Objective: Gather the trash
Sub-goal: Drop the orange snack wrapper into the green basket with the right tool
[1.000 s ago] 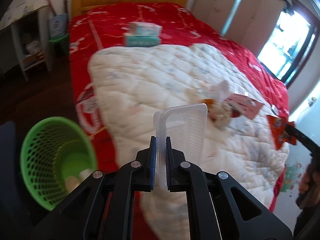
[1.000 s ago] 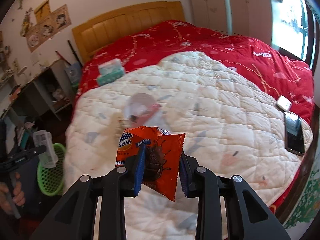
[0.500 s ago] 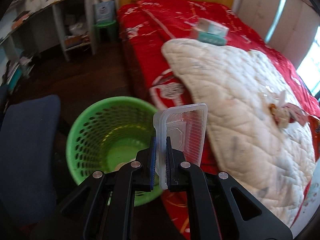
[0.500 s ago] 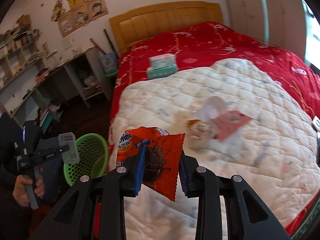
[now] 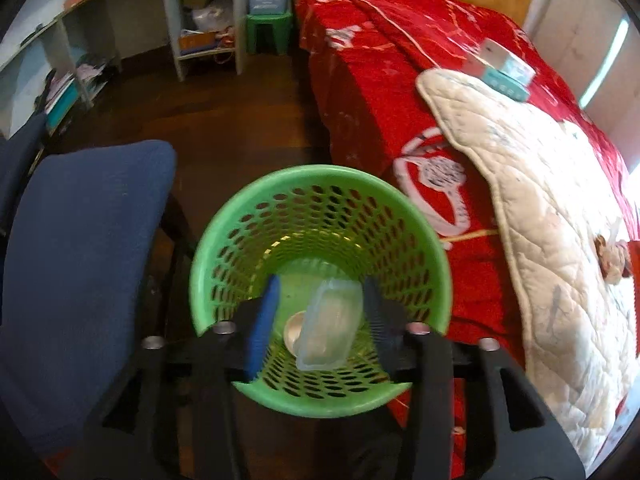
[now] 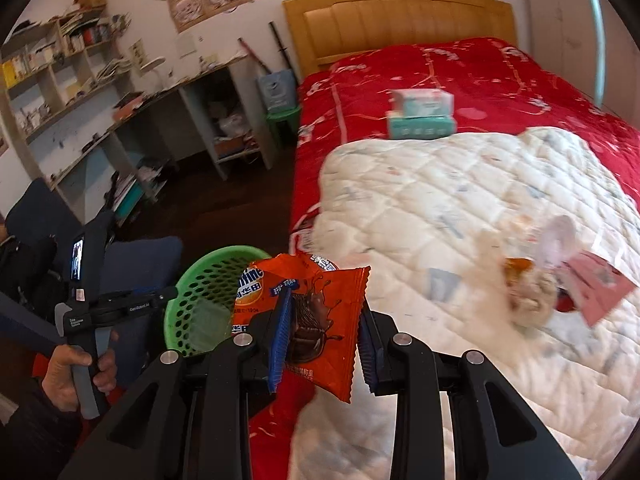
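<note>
A: Our left gripper (image 5: pixel 318 316) hangs over the green mesh basket (image 5: pixel 320 184) at the frame's centre, jaws opening; the clear plastic tray (image 5: pixel 330 330) sits loose between them, touching neither pad, inside the basket mouth.

B: We judge it could catch the rim if it tumbles.

A: Our right gripper (image 6: pixel 324 332) is clamped on the orange snack wrapper (image 6: pixel 320 300), lower centre. The basket sits lower left there, beside the bed.

B: Both of our grippers converging risks a knock. More wrappers (image 6: pixel 560 280) lie on the white quilt (image 6: pixel 460 208), right.
</note>
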The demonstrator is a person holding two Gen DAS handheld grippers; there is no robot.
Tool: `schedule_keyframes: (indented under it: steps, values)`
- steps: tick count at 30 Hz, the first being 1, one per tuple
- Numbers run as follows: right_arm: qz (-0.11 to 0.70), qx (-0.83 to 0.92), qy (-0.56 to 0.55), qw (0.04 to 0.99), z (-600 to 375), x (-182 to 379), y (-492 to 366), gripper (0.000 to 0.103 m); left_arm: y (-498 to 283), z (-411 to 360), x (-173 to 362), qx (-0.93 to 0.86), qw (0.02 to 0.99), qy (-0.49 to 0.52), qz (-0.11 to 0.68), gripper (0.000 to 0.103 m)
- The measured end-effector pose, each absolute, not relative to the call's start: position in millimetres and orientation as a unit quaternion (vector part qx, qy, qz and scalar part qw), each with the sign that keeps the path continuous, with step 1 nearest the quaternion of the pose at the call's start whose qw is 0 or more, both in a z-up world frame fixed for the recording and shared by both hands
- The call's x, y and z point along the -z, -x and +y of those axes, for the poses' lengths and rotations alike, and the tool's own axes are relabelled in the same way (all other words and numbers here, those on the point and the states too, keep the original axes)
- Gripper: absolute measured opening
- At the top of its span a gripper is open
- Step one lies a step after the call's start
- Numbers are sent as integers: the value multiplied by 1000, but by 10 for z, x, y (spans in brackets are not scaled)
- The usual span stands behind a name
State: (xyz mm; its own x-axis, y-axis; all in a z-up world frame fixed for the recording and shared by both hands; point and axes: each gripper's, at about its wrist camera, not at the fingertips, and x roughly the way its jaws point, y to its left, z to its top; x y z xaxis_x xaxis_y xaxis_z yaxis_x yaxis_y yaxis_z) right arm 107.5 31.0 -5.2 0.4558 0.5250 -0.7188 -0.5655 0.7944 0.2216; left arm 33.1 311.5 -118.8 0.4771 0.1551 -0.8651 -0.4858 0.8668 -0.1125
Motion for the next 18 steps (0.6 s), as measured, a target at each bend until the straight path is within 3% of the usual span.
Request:
schedule_keyframes:
  steps: [18]
  values:
    - [473,-373,57,796,1671,712,-1126,35,7,3611,1038,-231,841,210,442,50]
